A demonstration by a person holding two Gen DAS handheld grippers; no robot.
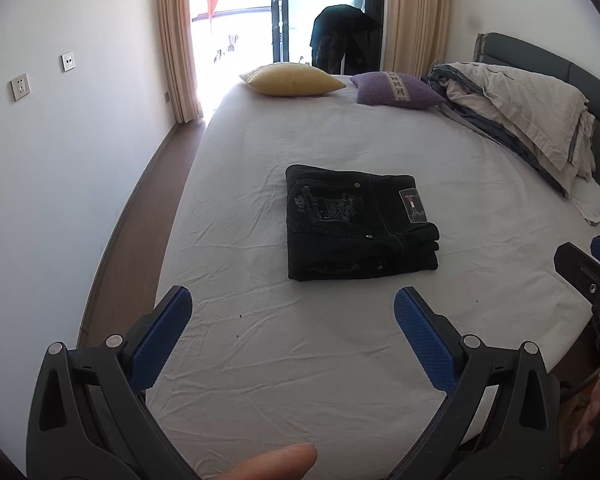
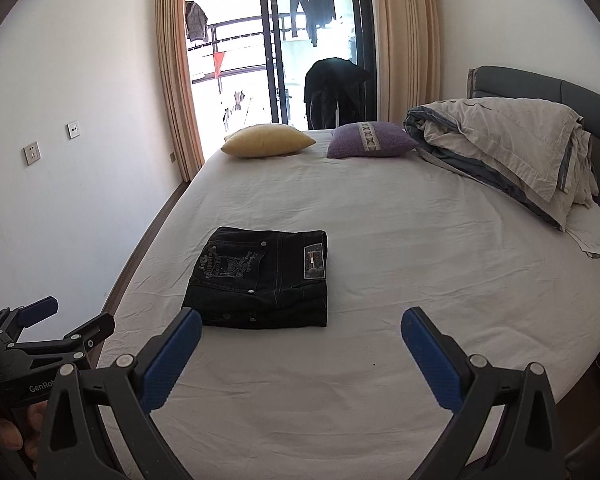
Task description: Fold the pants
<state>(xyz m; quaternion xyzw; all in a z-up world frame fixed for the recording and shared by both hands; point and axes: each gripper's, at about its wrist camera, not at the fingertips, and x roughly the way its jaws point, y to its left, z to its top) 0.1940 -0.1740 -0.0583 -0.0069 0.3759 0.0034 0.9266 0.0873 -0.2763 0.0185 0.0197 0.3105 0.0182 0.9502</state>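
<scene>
Two grippers are held wide open and empty above the near bed edge, the left gripper (image 1: 293, 305) and right gripper (image 2: 302, 326), clear of everything. The pants (image 1: 360, 224) are seen folded into a compact stack mid-sheet (image 1: 260, 360), apart from both. Little risk is judged beyond a careless low pass snagging the top layer and undoing the fold.

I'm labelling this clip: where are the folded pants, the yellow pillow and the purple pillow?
folded pants (image 1: 352, 228): left wrist view, on the top layer near the back pocket.
yellow pillow (image 2: 266, 141): right wrist view, middle of its top.
purple pillow (image 2: 370, 140): right wrist view, on its patterned band.
</scene>
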